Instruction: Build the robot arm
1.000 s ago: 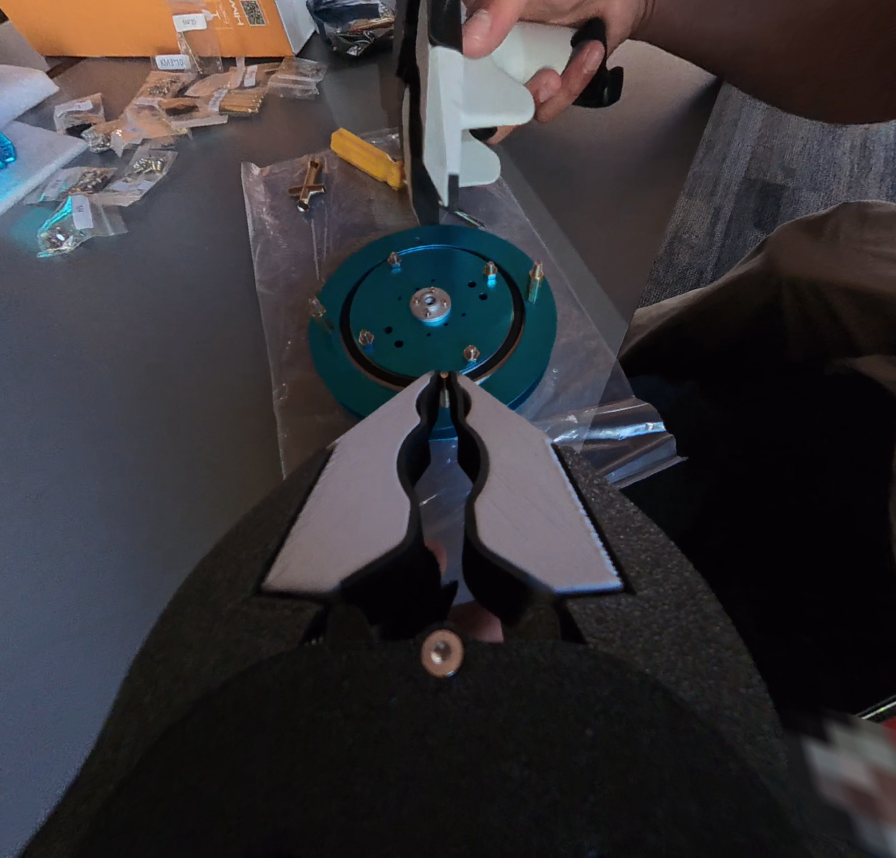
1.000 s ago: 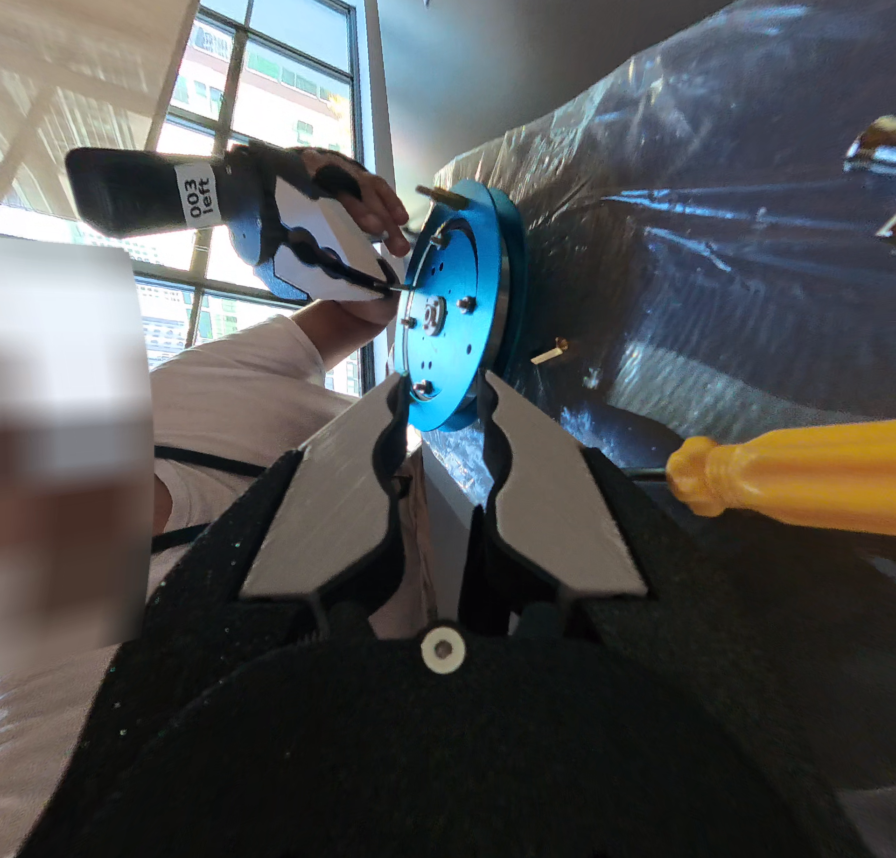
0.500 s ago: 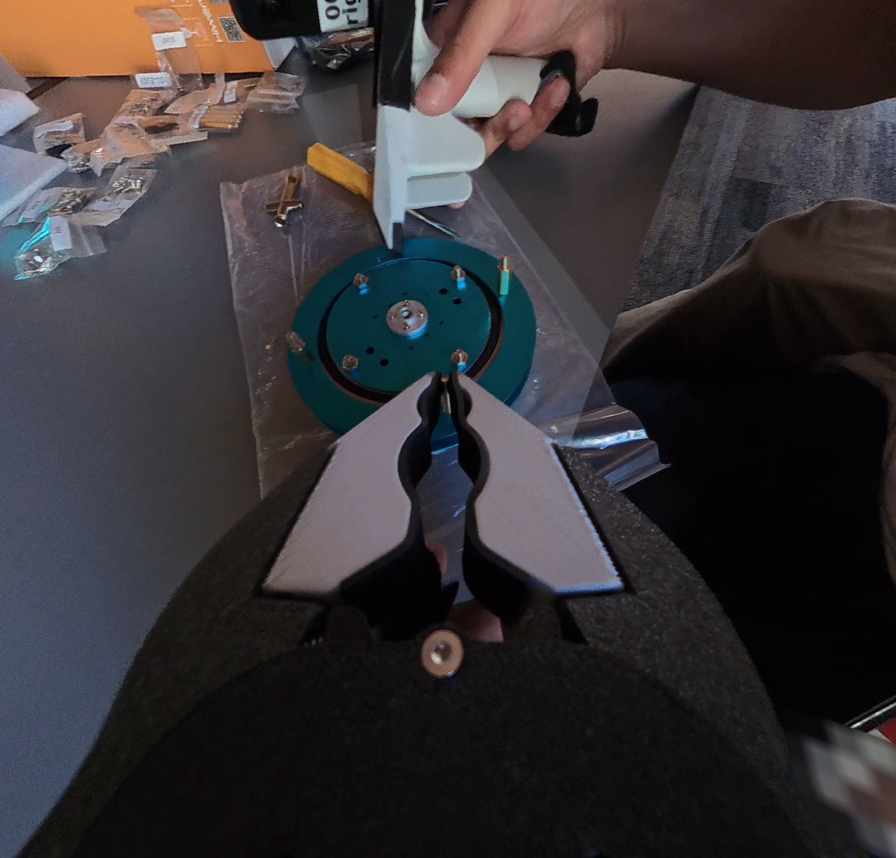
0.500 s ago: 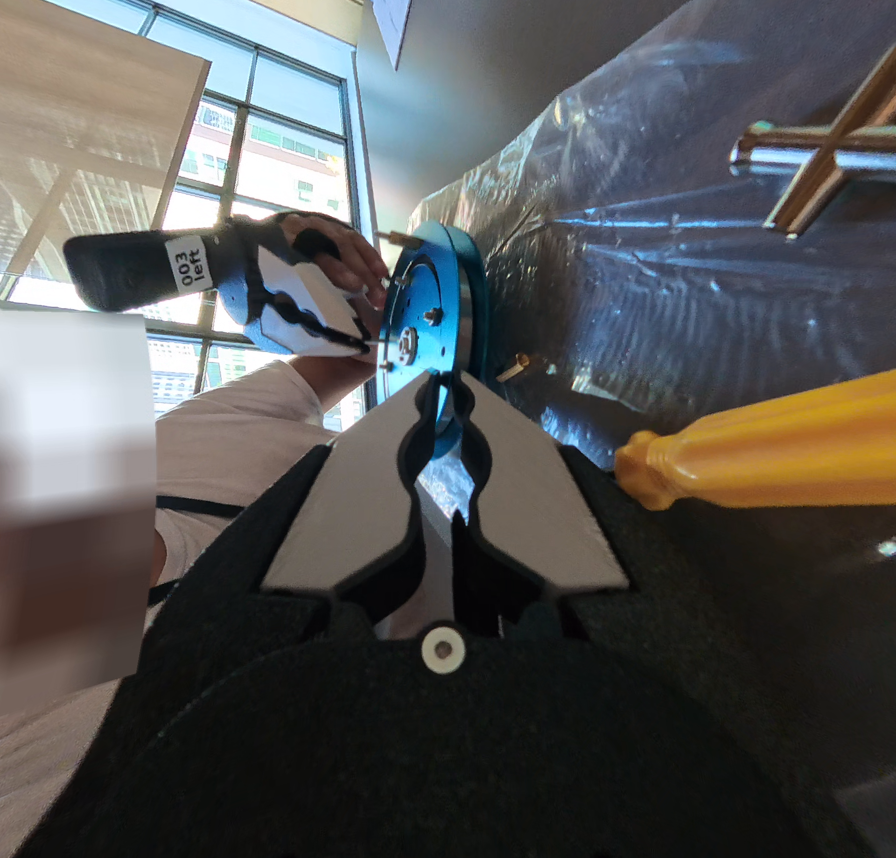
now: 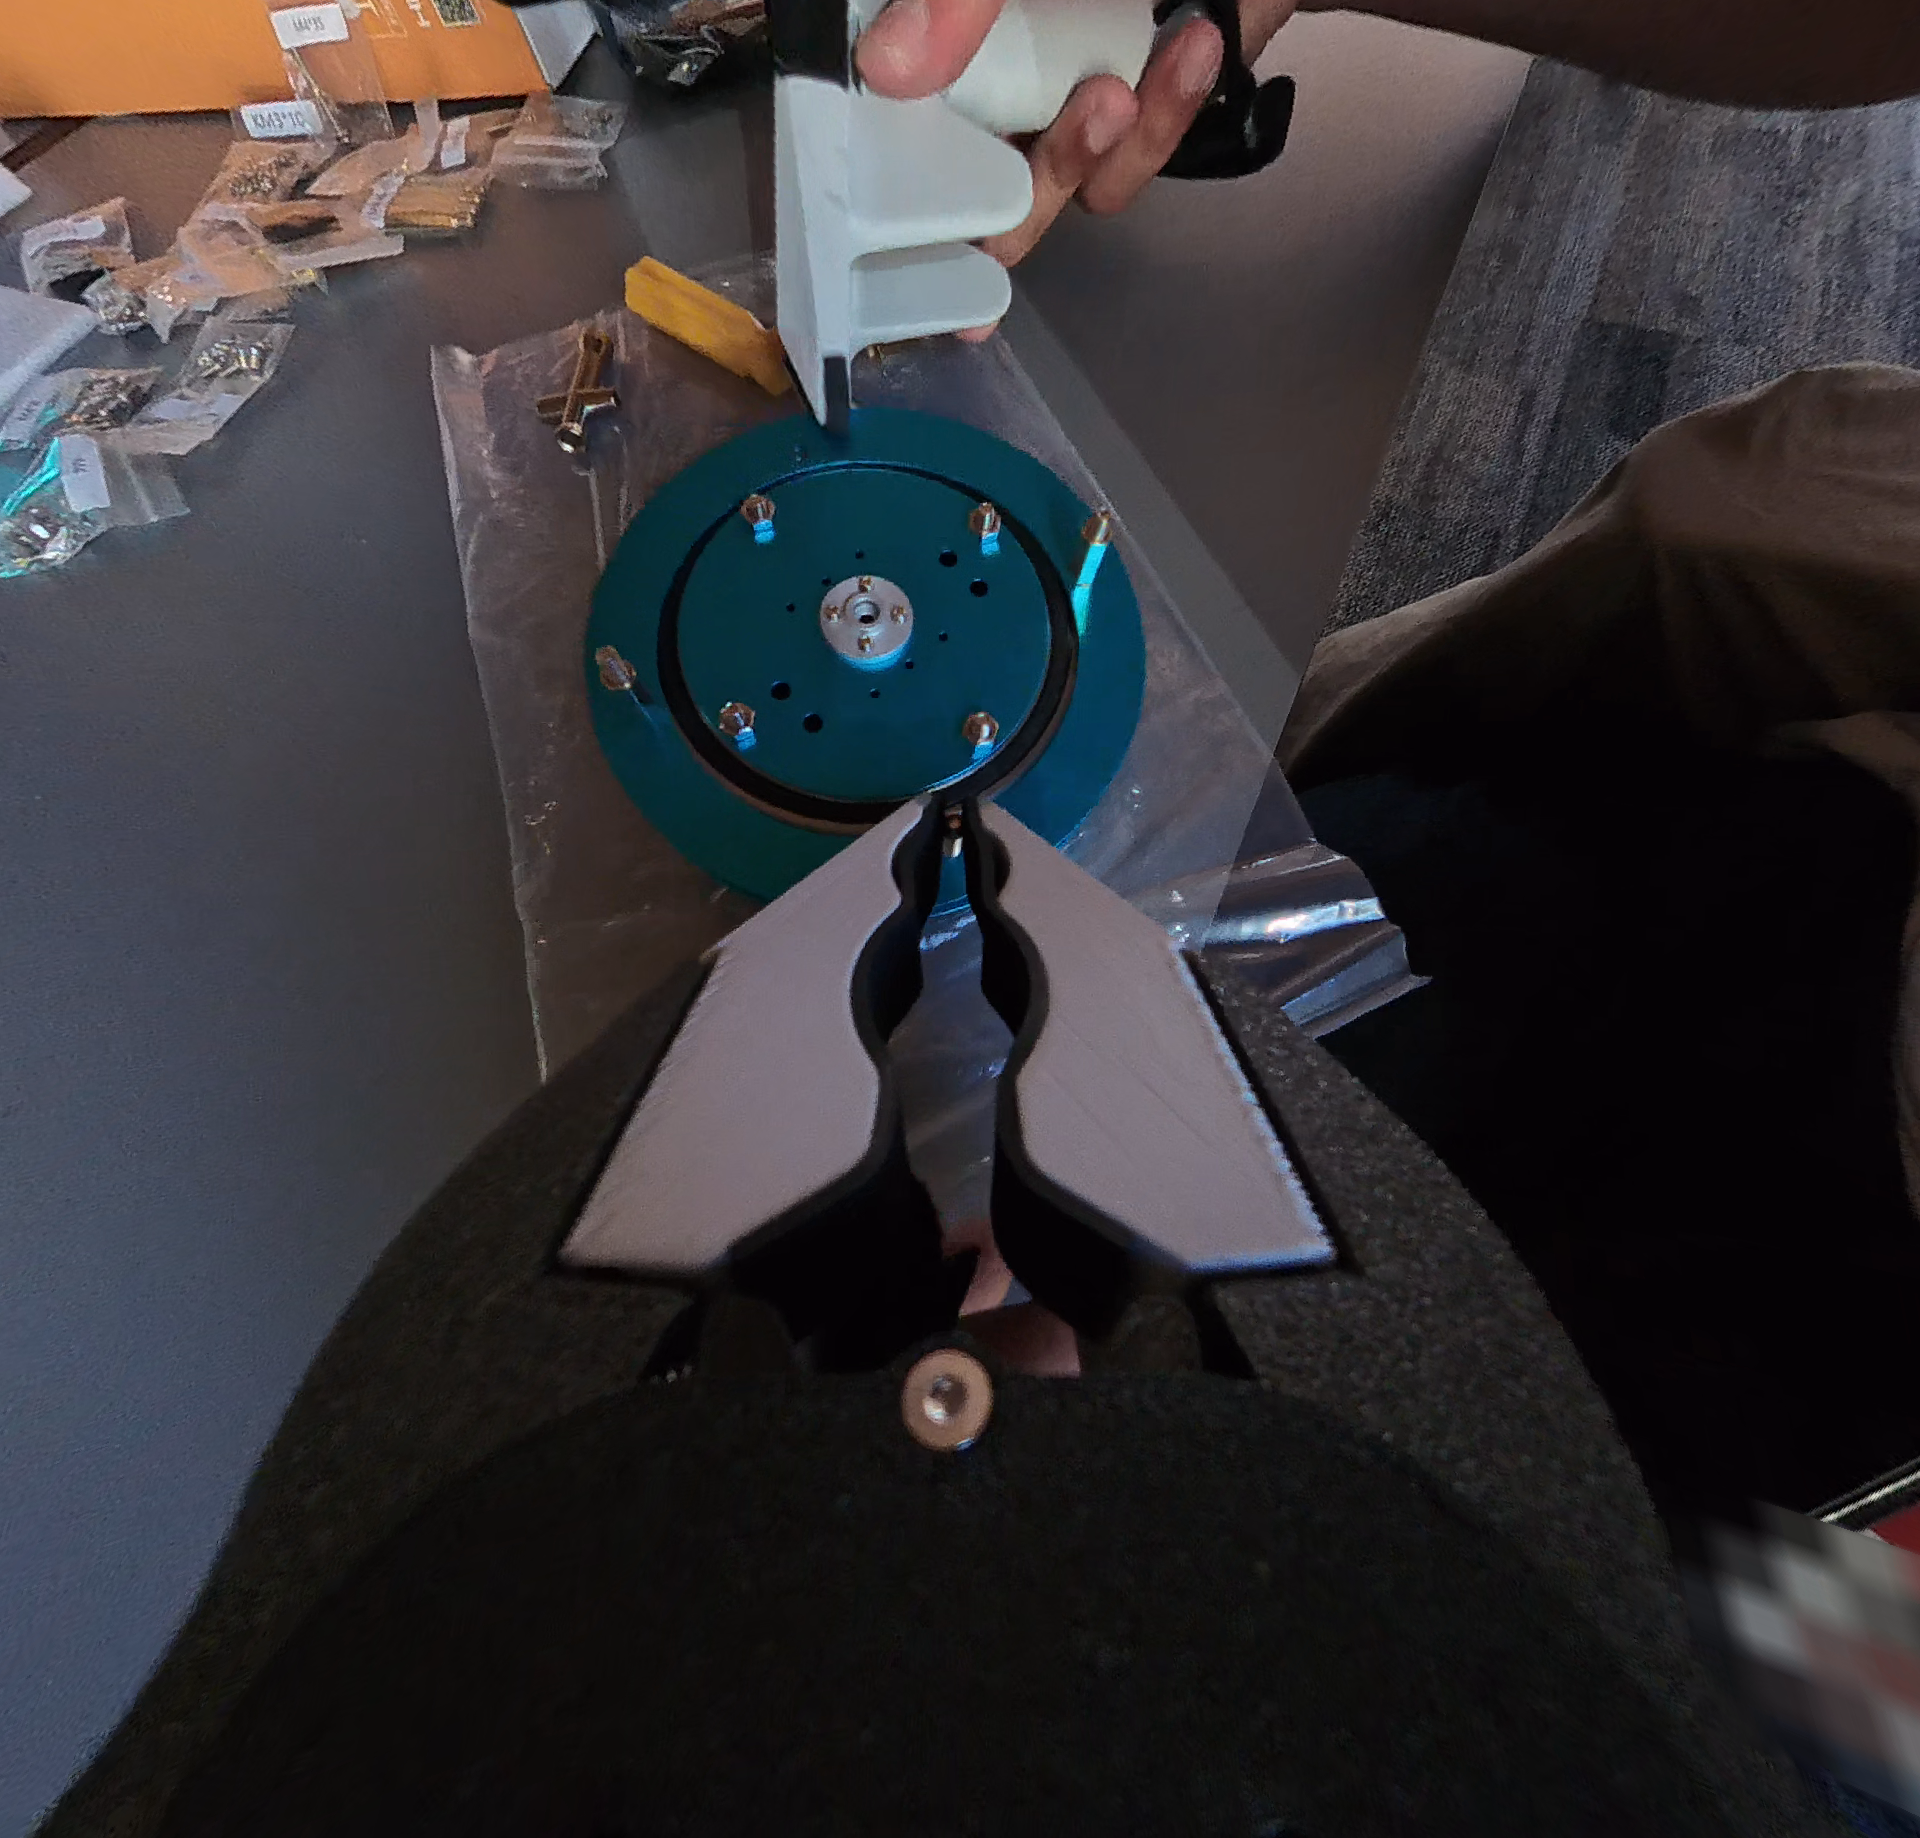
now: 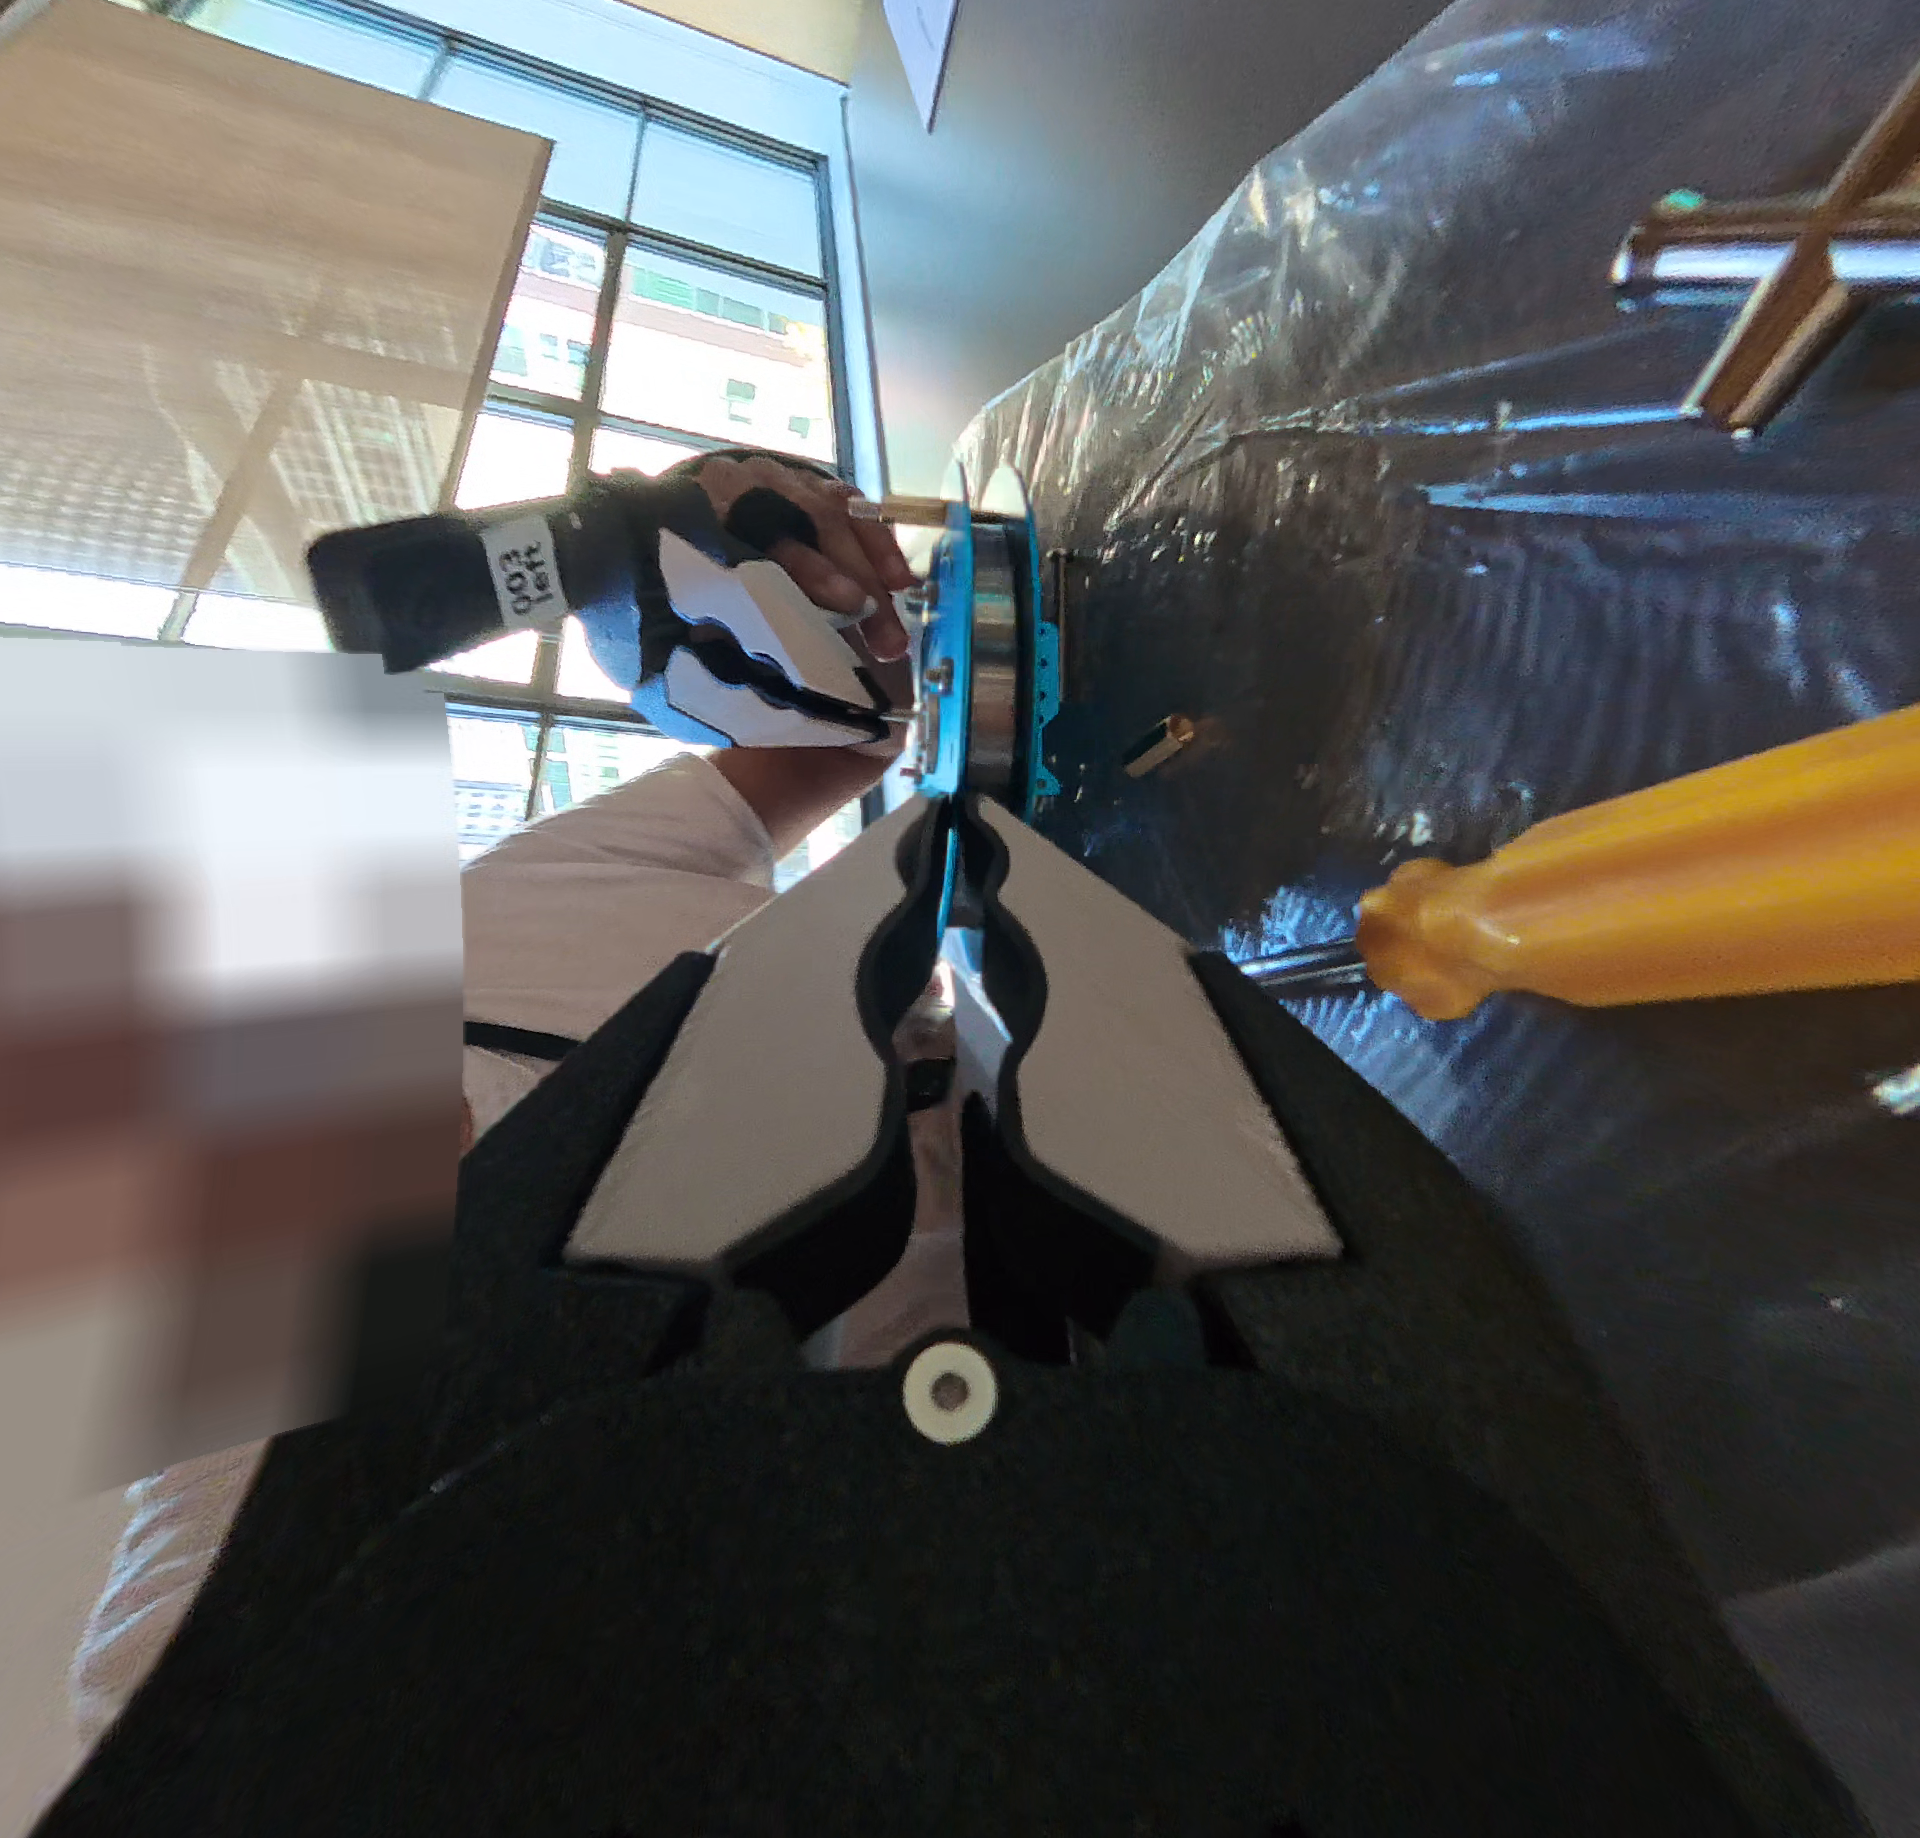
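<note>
A blue metal disc [image 5: 914,666] with brass standoffs on its face lies on a clear plastic bag [image 5: 540,749]. My left gripper [image 5: 951,814] is at the disc's near rim, shut on a small brass standoff [image 5: 952,841]. My right gripper [image 5: 831,406] comes down from above at the far rim. In the right wrist view the disc [image 6: 956,593] is edge-on and the right gripper [image 6: 951,801] is shut on its rim. The left gripper [image 6: 878,718] shows there too, holding the standoff against the disc's face.
A yellow screwdriver handle [image 5: 707,318] and a brass cross wrench [image 5: 582,401] lie on the bag behind the disc. A loose brass standoff [image 6: 1169,744] lies beside the disc. Small hardware bags [image 5: 208,261] and an orange box [image 5: 156,12] are at the back left. The table edge and a person's leg [image 5: 1662,645] are at the right. The gap from one gripper's tips to the other's is roughly 10 cm.
The right gripper's jaws, open around the disc's far rim a second ago, have closed onto it. The left gripper stays shut on the standoff at the near rim.
</note>
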Available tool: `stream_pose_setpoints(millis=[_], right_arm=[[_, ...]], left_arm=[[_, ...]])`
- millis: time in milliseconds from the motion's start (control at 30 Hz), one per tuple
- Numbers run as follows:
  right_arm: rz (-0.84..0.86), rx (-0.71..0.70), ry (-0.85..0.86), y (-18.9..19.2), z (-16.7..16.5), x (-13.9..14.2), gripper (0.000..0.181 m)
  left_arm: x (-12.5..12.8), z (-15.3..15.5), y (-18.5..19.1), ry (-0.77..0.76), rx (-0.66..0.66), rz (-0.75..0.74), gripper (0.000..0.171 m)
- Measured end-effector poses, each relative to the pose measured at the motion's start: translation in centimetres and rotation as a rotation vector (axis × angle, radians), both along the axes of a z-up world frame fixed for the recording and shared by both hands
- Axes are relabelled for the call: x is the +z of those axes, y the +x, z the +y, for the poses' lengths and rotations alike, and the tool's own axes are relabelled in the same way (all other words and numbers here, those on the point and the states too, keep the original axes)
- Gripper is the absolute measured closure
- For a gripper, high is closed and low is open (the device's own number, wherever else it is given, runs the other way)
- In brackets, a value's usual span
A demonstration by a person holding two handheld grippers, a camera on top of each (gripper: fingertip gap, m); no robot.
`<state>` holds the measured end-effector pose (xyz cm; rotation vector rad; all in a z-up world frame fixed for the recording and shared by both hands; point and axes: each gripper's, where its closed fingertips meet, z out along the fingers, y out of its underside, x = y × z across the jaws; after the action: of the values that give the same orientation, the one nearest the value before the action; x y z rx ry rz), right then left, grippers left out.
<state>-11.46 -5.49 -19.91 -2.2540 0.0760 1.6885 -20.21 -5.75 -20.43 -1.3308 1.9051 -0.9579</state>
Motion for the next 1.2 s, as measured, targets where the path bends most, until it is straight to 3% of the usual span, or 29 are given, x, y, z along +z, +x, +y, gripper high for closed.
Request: stream_pose_setpoints(millis=[133, 200, 267, 367, 433, 500, 600, 667, 933, 1200], right_arm=[[-0.116, 0.035, 0.053, -0.4, -0.4, -0.7, 0.178], [-0.201, 0.047, 0.115, -0.2, -0.4, -1.1, 0.168], [-0.356, 0.022, 0.204, 1.0, -0.2, -1.6, 0.163], [-0.59, -0.103, 0.43, 2.4, 0.4, 0.4, 0.153], [-0.583, -0.131, 0.622, -0.9, -0.8, 3.4, 0.148], [-0.624, -0.145, 0.73, -5.1, -1.9, 3.9, 0.152], [-0.864, -0.147, 0.72, -8.3, -2.1, 0.7, 0.15], [-0.892, -0.125, 0.715, -9.7, -2.3, -0.1, 0.144], [-1.097, -0.1, 0.697, -8.1, -2.6, -0.8, 0.147], [-1.085, -0.14, 0.728, -8.4, -2.6, -1.2, 0.148]], left_arm=[[0.4, 0.6, -0.3, 0.004, 0.012, 0.002, 0.169], [0.6, 0.8, -0.5, -0.019, 0.017, -0.003, 0.169], [0.6, 0.8, -0.6, -0.04, 0.02, -0.006, 0.169], [0.6, 0.8, -0.5, -0.049, 0.033, -0.022, 0.169], [0.7, 0.6, -0.5, -0.054, 0.037, -0.03, 0.169], [0.7, 0.2, -0.3, -0.065, 0.037, -0.039, 0.169], [0.7, -0.7, -0.1, -0.064, 0.024, -0.055, 0.169], [0.7, -1.5, 0.0, -0.065, 0.007, -0.059, 0.169], [0.8, -2.6, 0.3, -0.059, -0.02, -0.072, 0.169], [0.7, -3.0, 0.5, -0.059, -0.022, -0.073, 0.17]])
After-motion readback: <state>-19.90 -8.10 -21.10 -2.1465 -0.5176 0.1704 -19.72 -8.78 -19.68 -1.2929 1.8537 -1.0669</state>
